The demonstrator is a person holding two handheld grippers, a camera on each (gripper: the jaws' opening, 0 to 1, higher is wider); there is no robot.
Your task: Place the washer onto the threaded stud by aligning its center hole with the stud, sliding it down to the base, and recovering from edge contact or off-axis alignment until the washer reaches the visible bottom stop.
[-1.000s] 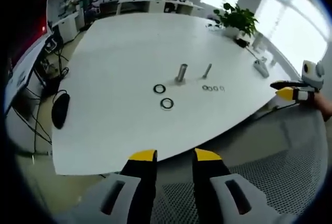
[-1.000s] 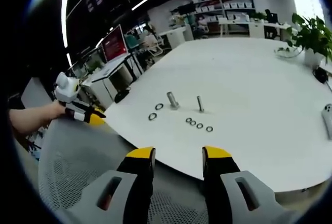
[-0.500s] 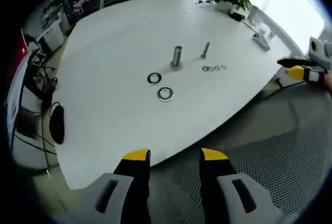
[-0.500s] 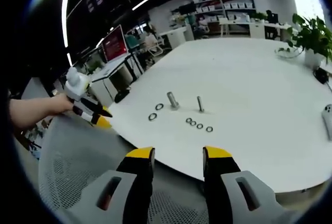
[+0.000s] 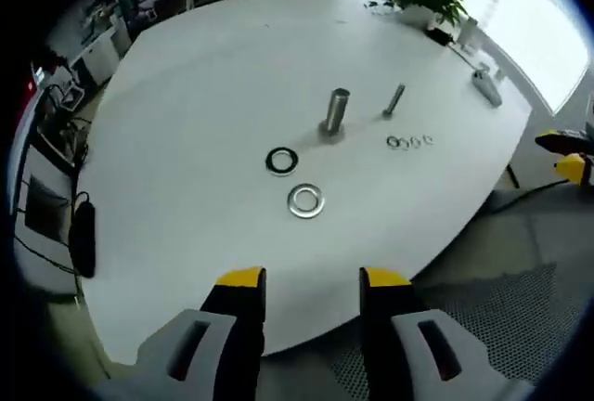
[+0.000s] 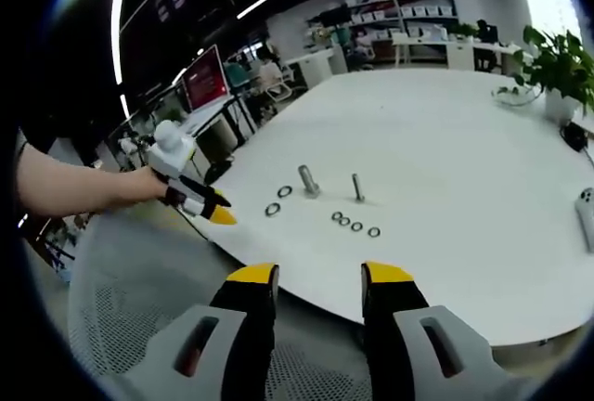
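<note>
The left gripper [image 5: 303,278] is being held with jaws apart and empty over the white worktop's [image 5: 186,122] near edge. The silver washer [image 5: 305,200] is lying flat ahead of it, near the thick threaded stud [image 5: 335,112]. The right gripper [image 6: 308,274] is likewise being held apart, off the worktop edge.

The desk [image 5: 186,141] is smooth, matt white. A shiny metal washer [image 5: 305,200] lies near a darker ring [image 5: 281,161]. The stud [image 5: 336,111] looks like dull grey metal. The chair mesh [image 6: 139,299] is coarse grey.

In the left gripper view, bare white table [image 5: 186,141] lies ahead of the parted jaws. Two washers [image 5: 305,200] lie at 12 o'clock, the thick stud [image 5: 335,111] beyond them, a thin stud [image 5: 394,100] at 1 o'clock.
</note>
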